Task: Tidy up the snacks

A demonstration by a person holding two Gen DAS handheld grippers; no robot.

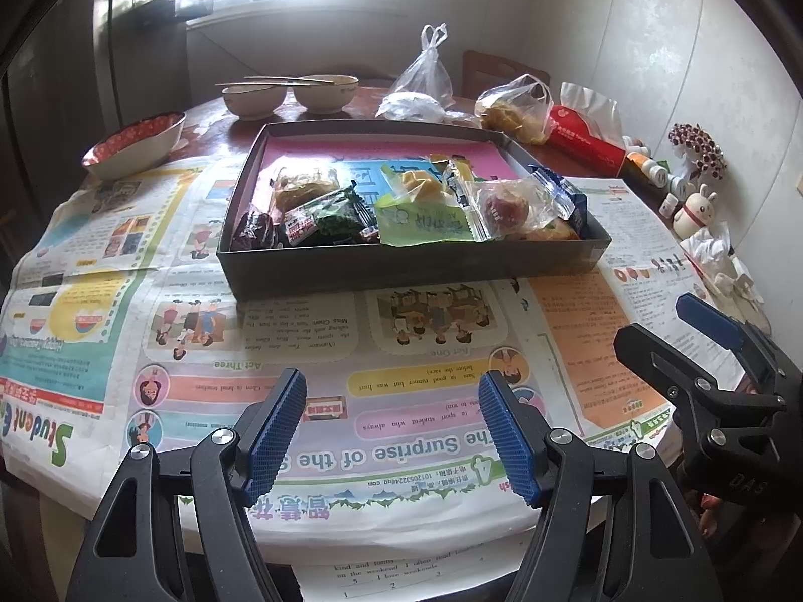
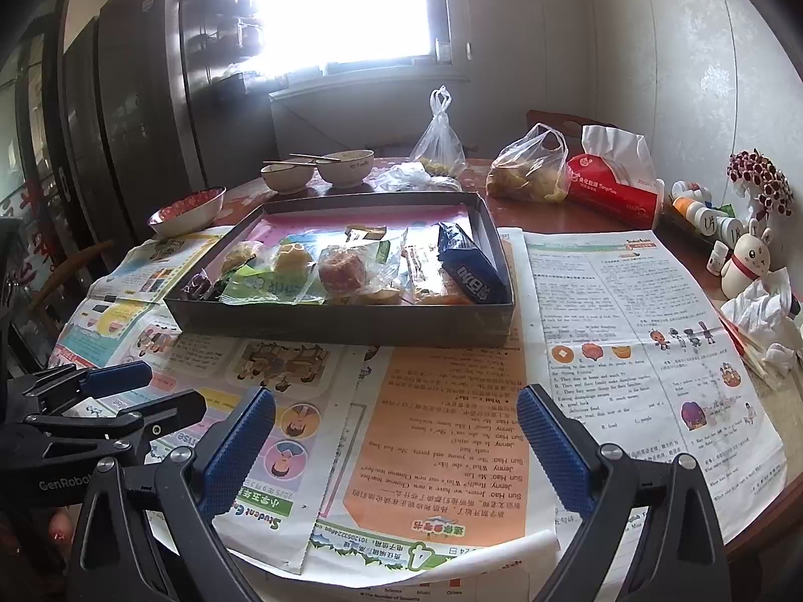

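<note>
Both tongs, left gripper (image 1: 391, 431) and right gripper (image 2: 396, 444), gape empty over newspaper, short of the shallow dark cardboard box (image 1: 416, 266) where roughly eight wrapped snacks (image 1: 426, 210) overlap at its near end; risk: pinching two slippery wrappers together; two cream bowls (image 1: 288, 95) behind.

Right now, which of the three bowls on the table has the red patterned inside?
The bowl nearest the box's left corner, partly on the newspaper. The two plain cream bowls sit farther back under chopsticks.
</note>
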